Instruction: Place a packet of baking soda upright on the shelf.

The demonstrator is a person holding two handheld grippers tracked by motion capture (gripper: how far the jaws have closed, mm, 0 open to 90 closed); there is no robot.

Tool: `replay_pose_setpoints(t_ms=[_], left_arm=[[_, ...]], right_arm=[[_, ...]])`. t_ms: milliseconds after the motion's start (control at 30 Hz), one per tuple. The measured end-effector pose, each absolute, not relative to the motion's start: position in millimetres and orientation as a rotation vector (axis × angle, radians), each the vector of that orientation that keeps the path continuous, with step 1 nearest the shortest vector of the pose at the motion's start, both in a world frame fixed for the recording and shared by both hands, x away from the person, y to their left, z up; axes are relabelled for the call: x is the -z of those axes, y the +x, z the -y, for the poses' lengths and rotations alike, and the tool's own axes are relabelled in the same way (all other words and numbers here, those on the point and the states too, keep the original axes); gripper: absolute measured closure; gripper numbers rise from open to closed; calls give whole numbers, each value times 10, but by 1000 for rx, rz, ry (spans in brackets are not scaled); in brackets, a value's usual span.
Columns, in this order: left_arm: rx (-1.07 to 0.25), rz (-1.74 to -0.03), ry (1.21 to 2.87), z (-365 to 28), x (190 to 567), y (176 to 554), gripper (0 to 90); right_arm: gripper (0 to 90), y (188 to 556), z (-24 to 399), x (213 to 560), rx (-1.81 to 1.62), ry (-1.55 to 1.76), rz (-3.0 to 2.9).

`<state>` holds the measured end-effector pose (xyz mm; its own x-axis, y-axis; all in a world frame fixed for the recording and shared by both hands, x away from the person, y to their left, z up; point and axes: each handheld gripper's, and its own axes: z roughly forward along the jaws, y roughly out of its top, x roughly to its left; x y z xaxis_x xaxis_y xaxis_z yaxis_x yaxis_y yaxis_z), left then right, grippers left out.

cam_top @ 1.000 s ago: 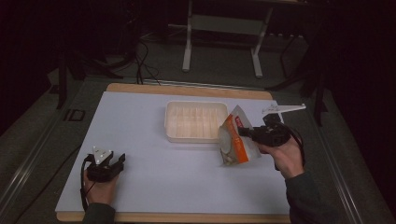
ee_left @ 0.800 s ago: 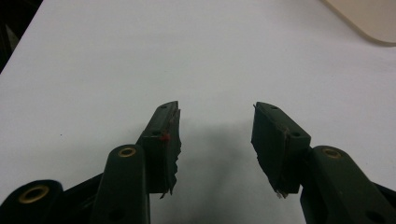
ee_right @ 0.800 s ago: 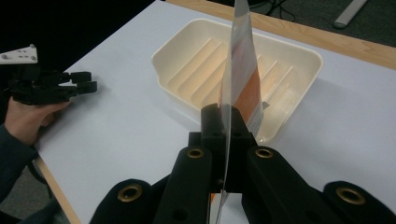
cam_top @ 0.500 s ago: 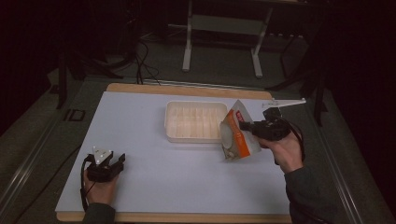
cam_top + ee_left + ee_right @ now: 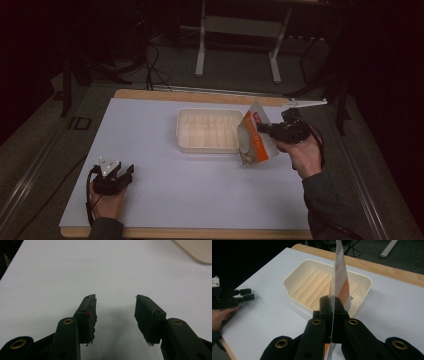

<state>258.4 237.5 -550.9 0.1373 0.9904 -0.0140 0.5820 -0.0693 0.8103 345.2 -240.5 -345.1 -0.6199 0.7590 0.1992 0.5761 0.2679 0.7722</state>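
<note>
Lifted since before, the flat orange packet [image 5: 255, 139] stays clamped in right gripper [image 5: 263, 130] jaws; left gripper [image 5: 121, 176] jaws apart.

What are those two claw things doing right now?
Left gripper: open, empty, low over the table.
Right gripper: shut on an orange packet beside the tray.

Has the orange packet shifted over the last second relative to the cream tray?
Yes. The orange packet in the right tool has lifted upright and edged slightly toward the cream tray.

My right gripper [image 5: 333, 305] pinches a thin orange-and-white packet [image 5: 339, 282] edge-on at frame centre, before a ribbed cream plastic tray [image 5: 310, 282]. My left gripper [image 5: 230, 298] sits far left.
</note>
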Motion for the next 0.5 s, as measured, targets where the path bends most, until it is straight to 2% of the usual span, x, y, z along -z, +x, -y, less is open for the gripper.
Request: replay_pose_setpoints(t_ms=[500], left_arm=[[-761, -1522, 1733, -2379, 5508, 2585, 516]], right_arm=[[900, 3575, 2363, 3413, -1268, 1283, -2277]])
